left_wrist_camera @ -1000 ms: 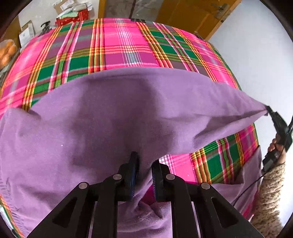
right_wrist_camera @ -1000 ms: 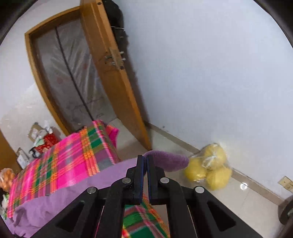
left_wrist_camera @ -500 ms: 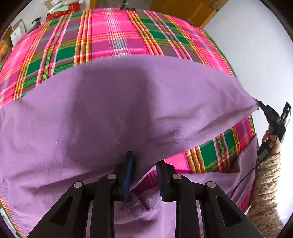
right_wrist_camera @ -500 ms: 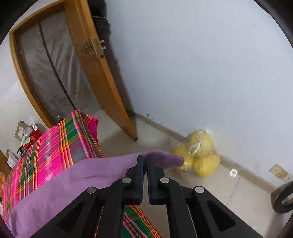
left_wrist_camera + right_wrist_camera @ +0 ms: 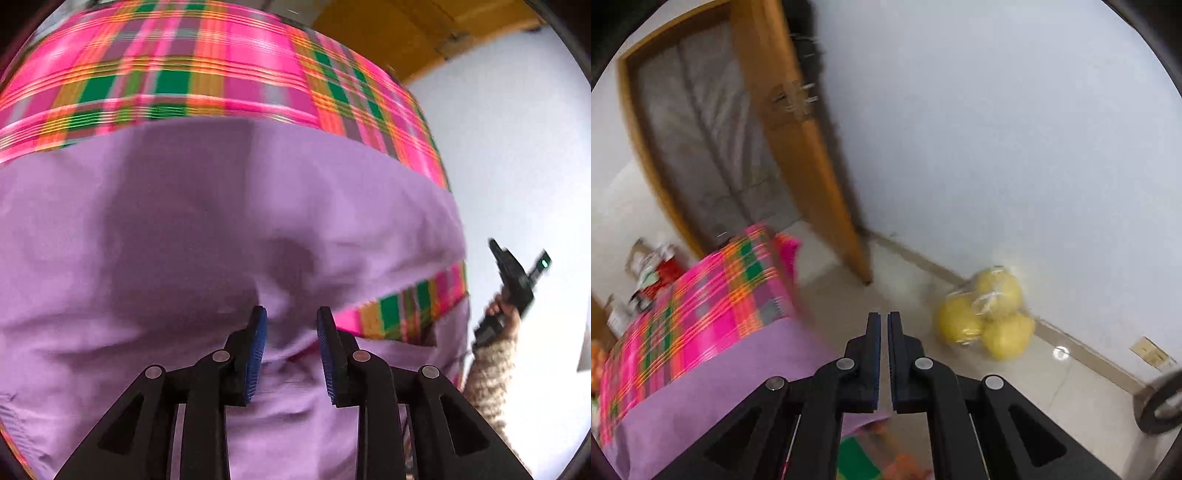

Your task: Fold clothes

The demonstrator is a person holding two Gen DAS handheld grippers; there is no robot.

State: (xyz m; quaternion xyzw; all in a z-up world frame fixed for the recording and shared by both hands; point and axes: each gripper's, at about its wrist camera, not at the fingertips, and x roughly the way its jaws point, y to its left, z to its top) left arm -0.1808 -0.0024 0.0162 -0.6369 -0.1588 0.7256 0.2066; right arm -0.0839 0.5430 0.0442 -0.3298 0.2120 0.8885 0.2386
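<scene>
On my left side, the purple garment (image 5: 207,236) lies doubled over on the plaid cloth (image 5: 192,70), its upper layer draped across a lower layer that shows near the bottom of the left wrist view. My left gripper (image 5: 290,325) stands spread, blue pads apart, with the purple fabric lying just ahead of and below the tips; nothing is pinched between them, though a fold bulges up into the gap. The garment's long axis runs across this view, side to side, so the left claw sits near the middle of the near edge while the far right end trails toward my other hand. Whichever move comes next turns on that: the fabric is directly in front of the left claw and off to the left of the right one, so the left is much the nearer. Farther right in the same view I can see the right hand (image 5: 508,314) raised clear of the cloth, holding its tool well apart from the garment's corner. The right gripper (image 5: 884,321) has its fingers nearly pressed together with a thin slit and no fabric between them. Only this right wrist view shows the garment's end hanging past the table's corner, the wooden door (image 5: 798,147), and the bag of yellow fruit (image 5: 990,321) on the floor.
</scene>
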